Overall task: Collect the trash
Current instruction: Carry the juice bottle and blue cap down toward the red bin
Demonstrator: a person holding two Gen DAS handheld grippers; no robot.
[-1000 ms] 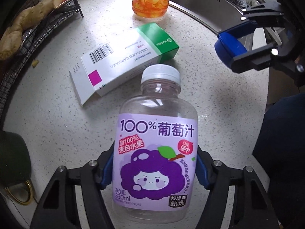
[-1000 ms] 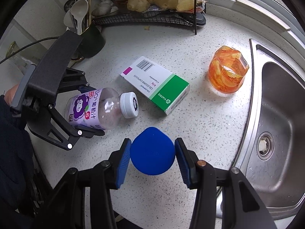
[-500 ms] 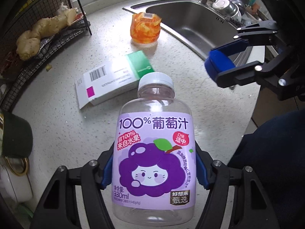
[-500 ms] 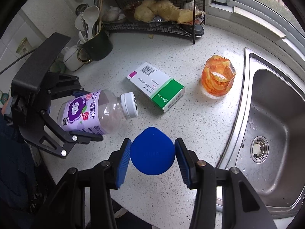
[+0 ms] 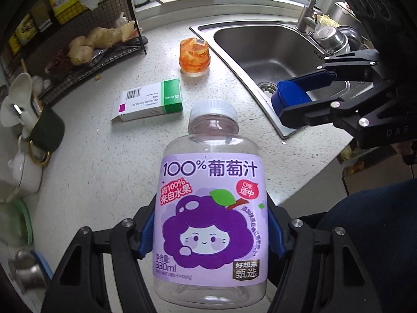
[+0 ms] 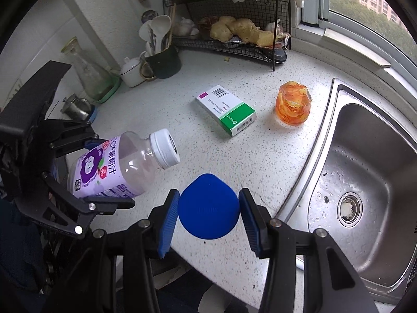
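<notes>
One juice bottle (image 5: 211, 208), one blue cap (image 6: 208, 206), one medicine box (image 6: 226, 109), one orange cup (image 6: 293, 103).

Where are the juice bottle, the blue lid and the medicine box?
Juice bottle (image 5: 211, 208), left wrist view, on its purple label.
Blue lid (image 6: 208, 206), right wrist view, on the middle of its top.
Medicine box (image 6: 221, 105), right wrist view, on its white top face.
</notes>
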